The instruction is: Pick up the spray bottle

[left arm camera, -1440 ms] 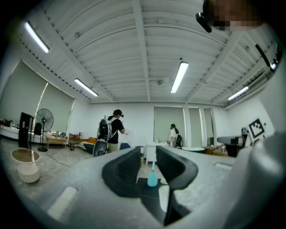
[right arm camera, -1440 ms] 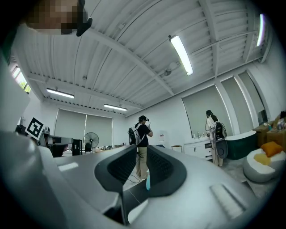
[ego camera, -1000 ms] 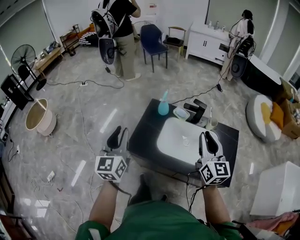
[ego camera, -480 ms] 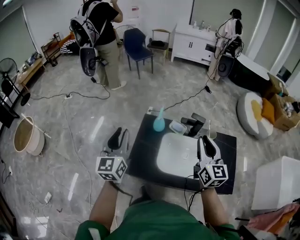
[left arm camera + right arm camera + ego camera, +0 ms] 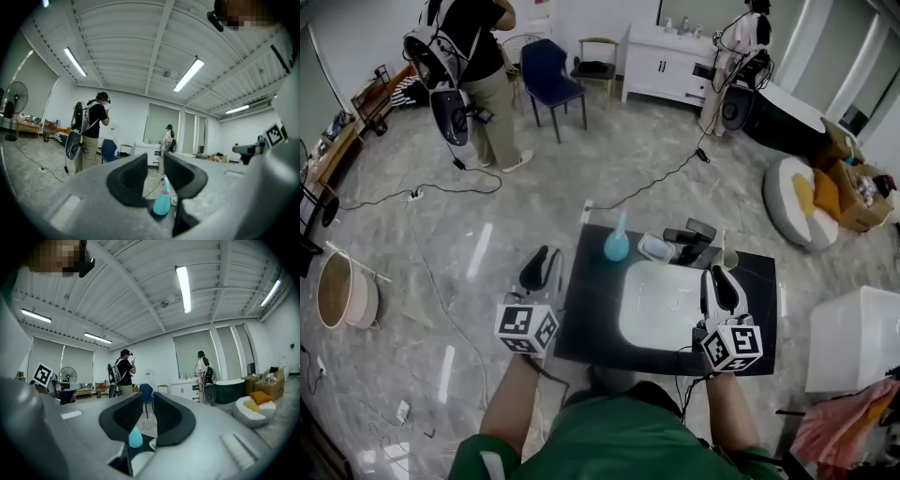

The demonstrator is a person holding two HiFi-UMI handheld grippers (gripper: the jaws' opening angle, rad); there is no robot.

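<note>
A dark counter [image 5: 586, 302] bears a teal spray bottle [image 5: 616, 246].

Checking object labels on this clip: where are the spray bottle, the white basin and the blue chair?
spray bottle [image 5: 616, 247], head view, on its teal body.
white basin [image 5: 649, 314], head view, on a bare part of its bowl.
blue chair [image 5: 542, 61], head view, on its backrest.

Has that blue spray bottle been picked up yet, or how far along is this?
Nothing done yet: the spray bottle stands untouched on the dark counter. In hand: nothing; the left tool and right tool are both open and empty, short of the bottle. Left: reach it, close a tool on it, lift.
</note>
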